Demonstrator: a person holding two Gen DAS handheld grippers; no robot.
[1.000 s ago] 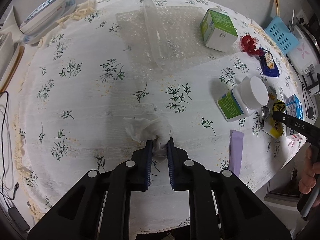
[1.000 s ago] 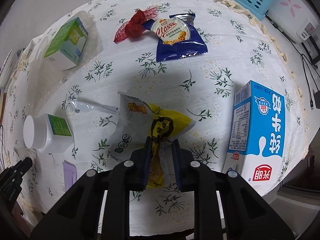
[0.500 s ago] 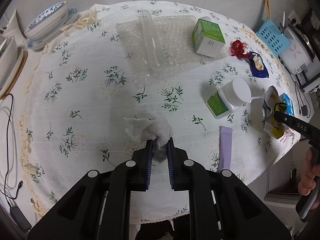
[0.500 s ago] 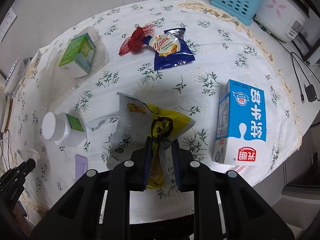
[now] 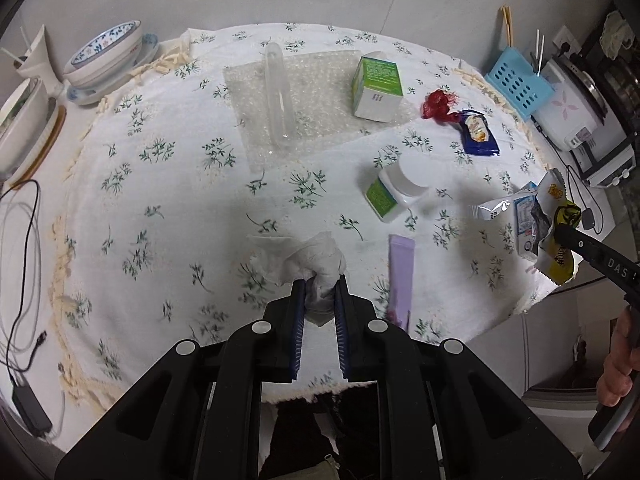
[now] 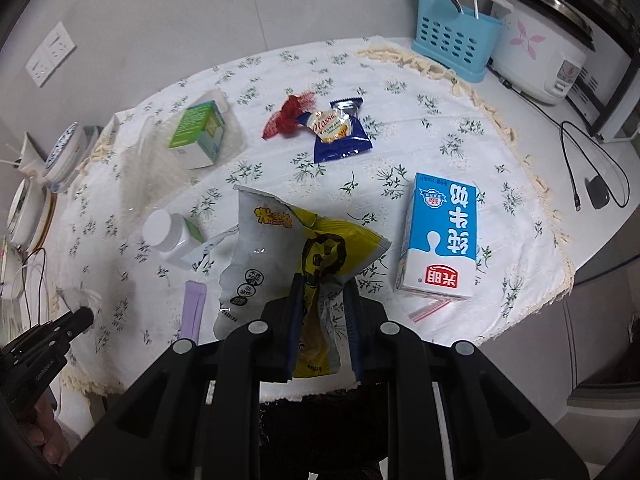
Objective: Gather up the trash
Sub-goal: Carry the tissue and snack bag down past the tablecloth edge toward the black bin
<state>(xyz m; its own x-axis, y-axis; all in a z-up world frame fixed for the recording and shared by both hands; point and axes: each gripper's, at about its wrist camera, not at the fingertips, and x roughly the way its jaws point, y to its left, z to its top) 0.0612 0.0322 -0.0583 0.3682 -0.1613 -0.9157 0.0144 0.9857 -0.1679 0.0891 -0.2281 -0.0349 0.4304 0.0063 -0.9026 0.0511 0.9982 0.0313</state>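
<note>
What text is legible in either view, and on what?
"Classic": blue snack packet.
"光明", upside down, on a red patch: blue milk carton.
"DAS": right tongs' finger.
Yellow wrapper: printed characters too creased to read.
Green box and white bottle's label: print too small.

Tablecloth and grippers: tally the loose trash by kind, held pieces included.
Cartons: 2, green carton, blue milk carton
Wrappers: 3, yellow snack bag, blue biscuit packet, purple sachet
Tissue: 1
Bottle: 1
Red netting: 1
Total: 8
</note>
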